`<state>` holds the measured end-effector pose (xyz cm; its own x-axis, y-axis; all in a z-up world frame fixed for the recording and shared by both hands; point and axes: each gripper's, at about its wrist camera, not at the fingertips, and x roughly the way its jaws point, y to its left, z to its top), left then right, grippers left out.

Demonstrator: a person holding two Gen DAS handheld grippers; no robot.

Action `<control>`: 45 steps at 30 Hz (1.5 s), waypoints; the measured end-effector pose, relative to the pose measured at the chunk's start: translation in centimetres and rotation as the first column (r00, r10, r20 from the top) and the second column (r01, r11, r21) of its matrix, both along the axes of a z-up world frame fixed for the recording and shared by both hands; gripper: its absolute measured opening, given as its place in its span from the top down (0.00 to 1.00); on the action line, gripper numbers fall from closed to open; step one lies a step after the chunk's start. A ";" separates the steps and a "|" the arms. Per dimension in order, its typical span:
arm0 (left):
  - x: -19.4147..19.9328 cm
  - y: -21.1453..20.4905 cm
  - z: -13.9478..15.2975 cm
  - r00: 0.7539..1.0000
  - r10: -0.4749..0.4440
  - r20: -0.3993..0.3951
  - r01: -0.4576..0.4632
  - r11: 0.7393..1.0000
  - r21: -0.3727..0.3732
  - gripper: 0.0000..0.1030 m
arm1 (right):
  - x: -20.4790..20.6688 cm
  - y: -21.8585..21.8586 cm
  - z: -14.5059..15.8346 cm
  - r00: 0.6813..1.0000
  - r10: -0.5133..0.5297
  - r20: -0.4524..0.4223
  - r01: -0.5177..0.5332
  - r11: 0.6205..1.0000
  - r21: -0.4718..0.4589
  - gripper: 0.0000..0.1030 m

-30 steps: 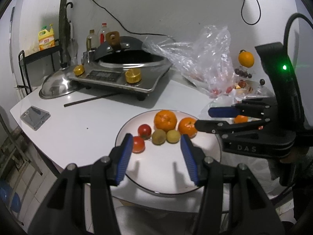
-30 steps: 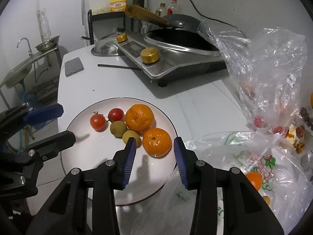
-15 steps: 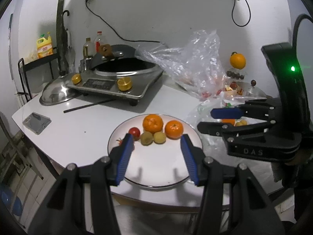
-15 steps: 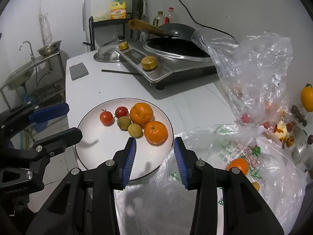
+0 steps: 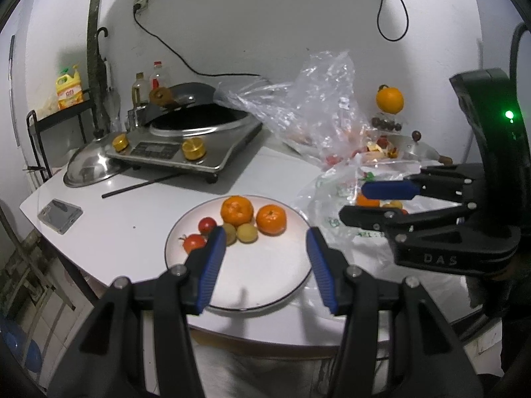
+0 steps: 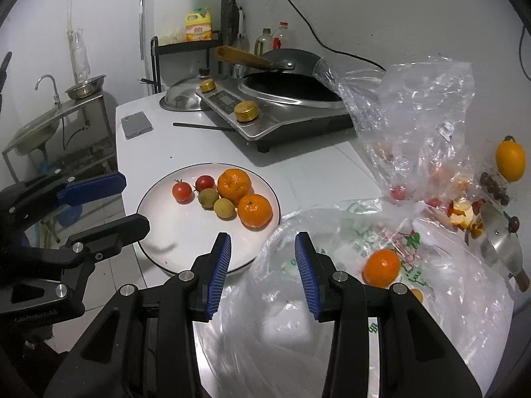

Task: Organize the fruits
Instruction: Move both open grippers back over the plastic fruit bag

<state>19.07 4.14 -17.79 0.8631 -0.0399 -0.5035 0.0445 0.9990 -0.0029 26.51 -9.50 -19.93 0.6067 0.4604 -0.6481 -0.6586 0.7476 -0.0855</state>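
- Left wrist view has the left gripper [image 5: 265, 258] hanging over the near half of the white plate [image 5: 265, 285], its blue pads spread with nothing between them; empty claws above a bare patch suggest it has no fruit to set down just now.
- Six fruits sit bunched at the far side of that plate: two mandarins [image 5: 237, 210], two small yellow-green fruits [image 5: 247, 232] and two cherry tomatoes [image 5: 207, 225], each kind paired, which reads as sorting by type and leaves the near half free for more.
- Right wrist view shows the right gripper [image 6: 262, 265] above the seam between the plate's right rim and a printed plastic bag [image 6: 398, 315], pads apart and gripping nothing.
- Inside that bag, right of the gripper, lies another mandarin [image 6: 381, 268], with a small yellow fruit just near of it; these look like the unsorted stock, so the bag is probably kept beside the plate for short carries.
- A crumpled clear bag [image 6: 415, 109] farther right holds red fruit and leans by the cooktop [image 6: 282, 116], which plays no part in the sorting.
- Judged from this, the next pick is most likely the bagged mandarin, and the loose film may snag.
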 end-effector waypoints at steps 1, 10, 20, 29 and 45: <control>0.0 -0.1 0.0 1.000 -0.003 0.000 0.003 1.000 0.002 0.50 | -0.1 -0.3 0.1 1.000 -0.001 0.002 0.001 1.000 0.002 0.59; 0.0 -2.2 0.3 1.000 -0.030 -0.007 0.030 0.999 0.028 0.50 | -0.5 -3.0 0.2 1.000 -0.031 0.007 0.031 0.999 0.023 0.58; 0.9 -4.6 0.0 0.998 -0.058 -0.028 0.059 0.997 0.055 0.50 | -0.1 -5.9 -0.1 0.998 -0.067 -0.001 0.067 0.997 0.050 0.58; 2.2 -6.9 -0.7 0.995 -0.085 -0.053 0.088 0.993 0.073 0.50 | 0.7 -8.6 -0.8 0.994 -0.107 -0.018 0.108 0.992 0.068 0.58; 4.8 -9.6 -2.2 0.988 -0.119 -0.101 0.128 0.988 0.089 0.50 | 2.9 -12.3 -2.7 0.983 -0.174 -0.055 0.178 0.981 0.076 0.58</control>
<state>23.88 -5.51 -19.95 0.8022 -0.0911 -0.5900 0.1713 0.9819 0.0814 29.40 -21.84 -22.67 0.6518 0.4007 -0.6439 -0.5180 0.8553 0.0079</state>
